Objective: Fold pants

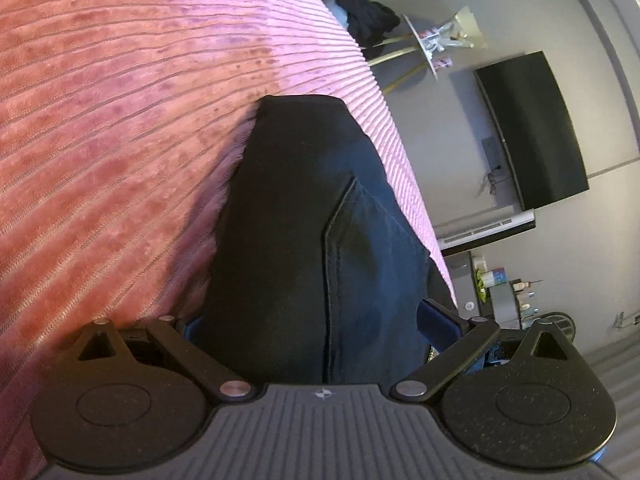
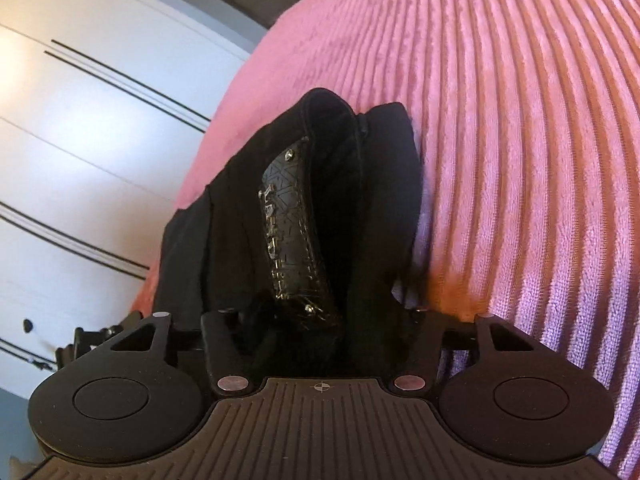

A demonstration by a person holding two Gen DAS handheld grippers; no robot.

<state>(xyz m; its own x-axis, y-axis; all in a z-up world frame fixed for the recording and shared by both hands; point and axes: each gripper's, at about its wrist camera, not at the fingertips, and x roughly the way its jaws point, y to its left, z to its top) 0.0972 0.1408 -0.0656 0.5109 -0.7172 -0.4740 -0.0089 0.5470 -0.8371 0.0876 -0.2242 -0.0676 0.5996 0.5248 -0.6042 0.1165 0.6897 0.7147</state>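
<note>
1. Black linkage arms and round pivot discs fill the bottom of both wrist views; fingertips hidden under cloth in each.
2. L gripper [image 1: 320, 320]: dark pants [image 1: 304, 216] drape over the gap betw. its fingers. One blue finger pad [image 1: 434, 316] shows at right edge of the fabric. Linkage spread wide, but cannot tell if pads press the cloth.
3. R gripper [image 2: 320, 316]: black pants [image 2: 320, 184] bunched betw. the linkage arms, a glossy patterned patch [image 2: 292, 224] facing the cam. Jaws part open; whether pads grip the fabric – cannot tell, tips buried.
4. Pants lie on a pink ribbed bedspread [image 1: 132, 120], near its edge in both views; back pocket seam visible in L view.
5. Bkgd, L view: dark TV screen [image 1: 532, 128] on grey wall, dark garment [image 1: 364, 16] heaped beyond the bed.
6. Bkgd, R view: white panelled wardrobe [image 2: 80, 140] beside the bed.
</note>
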